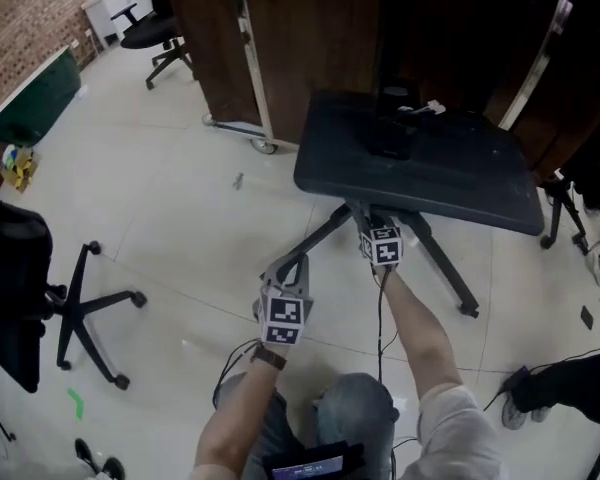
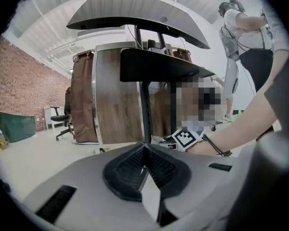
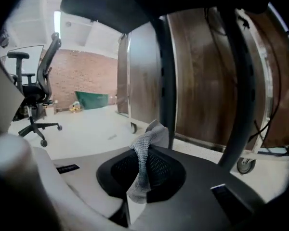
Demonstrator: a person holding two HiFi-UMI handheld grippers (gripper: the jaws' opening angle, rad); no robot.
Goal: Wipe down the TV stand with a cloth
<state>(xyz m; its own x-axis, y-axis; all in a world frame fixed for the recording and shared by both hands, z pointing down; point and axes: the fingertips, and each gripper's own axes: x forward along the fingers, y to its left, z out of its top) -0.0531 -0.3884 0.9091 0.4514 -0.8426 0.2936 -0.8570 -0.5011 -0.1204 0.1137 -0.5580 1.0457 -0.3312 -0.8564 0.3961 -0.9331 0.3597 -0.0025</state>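
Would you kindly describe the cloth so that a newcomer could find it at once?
Find the black TV stand on the pale floor; the right gripper reaches under it, low by its legs. The cloth is the grey knitted strip pinched between that gripper's jaws, whereas the left gripper is shut on nothing.

Head view looks steeply down; both gripper views, floor-low, share the TV stand (image 1: 430, 173)

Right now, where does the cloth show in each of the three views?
Head view: not visible; it is hidden beyond the right gripper.
Left gripper view: not visible; only the right gripper's marker cube shows.
Right gripper view: the cloth sits at the centre, pinched between the jaws.
Shared landmark: the wooden panel.
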